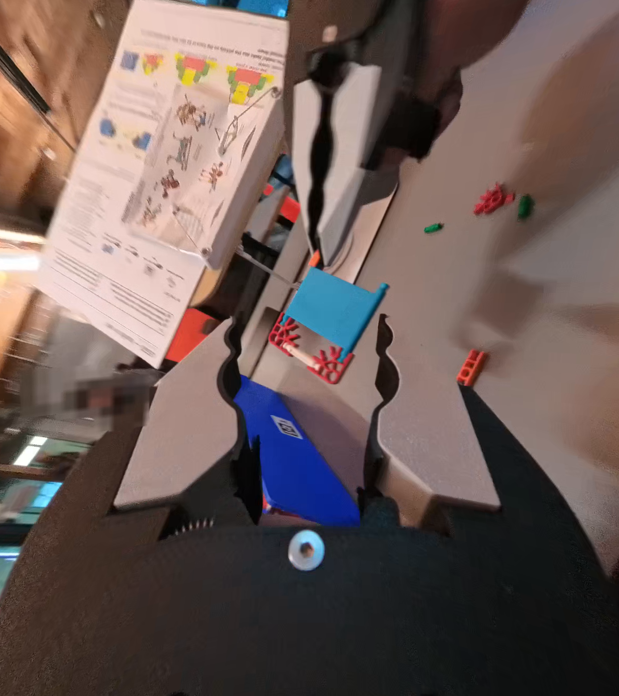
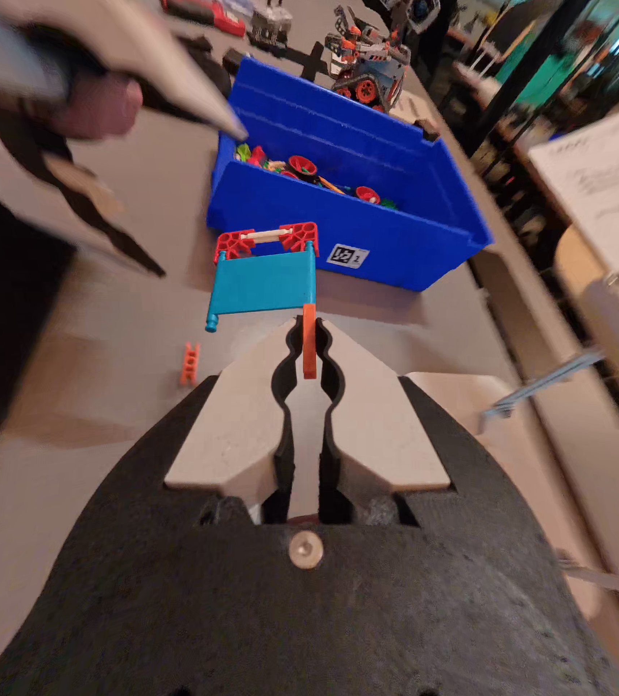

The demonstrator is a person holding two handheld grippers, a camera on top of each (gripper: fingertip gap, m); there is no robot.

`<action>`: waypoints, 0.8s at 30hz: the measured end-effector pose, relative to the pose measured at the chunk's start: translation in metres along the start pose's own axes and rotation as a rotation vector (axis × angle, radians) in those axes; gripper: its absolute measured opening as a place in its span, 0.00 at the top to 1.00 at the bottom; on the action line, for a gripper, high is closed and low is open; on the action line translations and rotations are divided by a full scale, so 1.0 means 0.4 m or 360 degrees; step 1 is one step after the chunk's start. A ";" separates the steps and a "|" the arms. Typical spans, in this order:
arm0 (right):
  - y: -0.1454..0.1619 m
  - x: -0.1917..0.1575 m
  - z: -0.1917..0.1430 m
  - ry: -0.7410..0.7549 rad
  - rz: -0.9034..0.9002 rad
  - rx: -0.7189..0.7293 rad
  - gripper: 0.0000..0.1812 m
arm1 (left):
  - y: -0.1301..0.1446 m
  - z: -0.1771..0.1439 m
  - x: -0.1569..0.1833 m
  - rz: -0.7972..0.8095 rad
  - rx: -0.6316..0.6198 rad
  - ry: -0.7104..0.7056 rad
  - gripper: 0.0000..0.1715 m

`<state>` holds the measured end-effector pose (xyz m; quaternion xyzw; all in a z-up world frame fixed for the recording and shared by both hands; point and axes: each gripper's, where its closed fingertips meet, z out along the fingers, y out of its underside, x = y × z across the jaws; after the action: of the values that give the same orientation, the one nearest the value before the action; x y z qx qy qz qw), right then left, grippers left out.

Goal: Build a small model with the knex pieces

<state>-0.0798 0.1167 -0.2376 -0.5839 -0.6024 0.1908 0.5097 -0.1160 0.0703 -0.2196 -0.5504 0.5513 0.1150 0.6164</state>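
Near the middle of the grey desk (image 2: 142, 196), just in front of the blue bin (image 2: 375, 241), the right claw (image 2: 308, 324) is clamped on a flat orange piece (image 2: 309, 342) — gripped edge-on, its far end meeting the corner of a teal panel (image 2: 262, 282). That pinch seems to carry the whole little frame: the panel with two red corner connectors (image 2: 300, 235) joined by a pale rod (image 2: 266, 235), which looks tilted off the surface rather than lying flat, though I cannot tell whether its far edge touches the desk.

The left claw (image 1: 306, 331) stands wide apart and empty, pointed at the frame's red end from the bin side, as if ready to steady it; it touches nothing.

A small orange connector (image 2: 189, 363) lies loose beside the frame. Farther toward one desk edge sit a red connector (image 1: 492, 199) and two green bits (image 1: 525, 206). The bin holds a jumble of coloured parts.

An illustrated instruction sheet (image 1: 157, 169) stands propped along the desk's side. At the far end sits a wheeled toy robot (image 2: 370, 64) — beyond it, a dim, blurred room with wood panelling.
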 end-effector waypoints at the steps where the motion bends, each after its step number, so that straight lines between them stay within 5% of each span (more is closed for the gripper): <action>1: -0.001 -0.002 0.002 0.0074 -0.0141 -0.0024 0.98 | 0.004 -0.001 -0.011 -0.0102 -0.0002 0.0048 0.58; 5: -0.017 -0.070 0.025 0.0203 -0.0684 -0.0066 0.98 | 0.040 0.017 -0.015 -0.0141 -0.0152 0.0265 0.63; 8: -0.023 -0.113 0.047 0.0273 -0.0955 -0.0078 0.98 | 0.084 0.032 0.053 -0.0144 -0.0354 0.0626 0.63; 12: -0.024 -0.142 0.067 0.0331 -0.1104 -0.0047 0.98 | 0.117 0.030 0.122 -0.0078 -0.0472 0.0977 0.85; 19: -0.006 -0.158 0.087 0.0307 -0.1081 -0.0032 0.98 | 0.149 0.039 0.128 0.0092 -0.0570 0.1060 0.99; 24: 0.001 -0.168 0.089 0.0241 -0.0996 -0.0010 0.98 | 0.155 0.031 0.140 0.0175 -0.0623 0.1171 0.99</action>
<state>-0.1230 0.0697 -0.2788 -0.3844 -0.7137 -0.0211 0.5851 -0.1352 0.0771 -0.3017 -0.6313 0.7310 0.0460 0.2551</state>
